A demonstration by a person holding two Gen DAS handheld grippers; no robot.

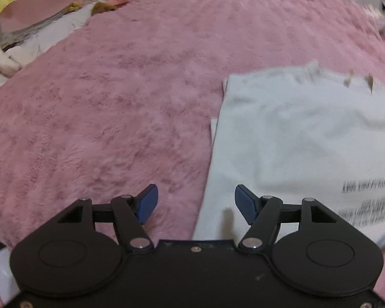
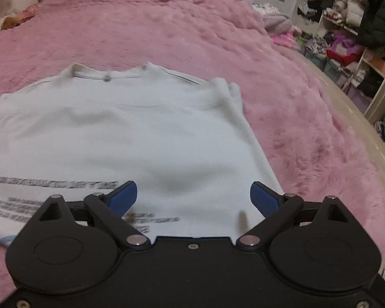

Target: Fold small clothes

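Inspection, taken left to right. In my left wrist view the pink fluffy blanket (image 1: 115,102) on the bed fills the left and centre of the frame, and the white shirt (image 1: 308,133) lies at the right, its left side edge running from lower centre up toward the upper right. My left hand-held gripper (image 1: 196,200) is spread wide and holds nothing; that edge passes between its pads, nearer the right one. In my right wrist view the shirt (image 2: 141,133) occupies the left and centre, collar at the top, printed lines at the lower left, so its long axis runs away from me. My right hand-held gripper (image 2: 193,196) is likewise spread and empty, directly over the lower body of the shirt. I judge the right the nearer for the bottom part.
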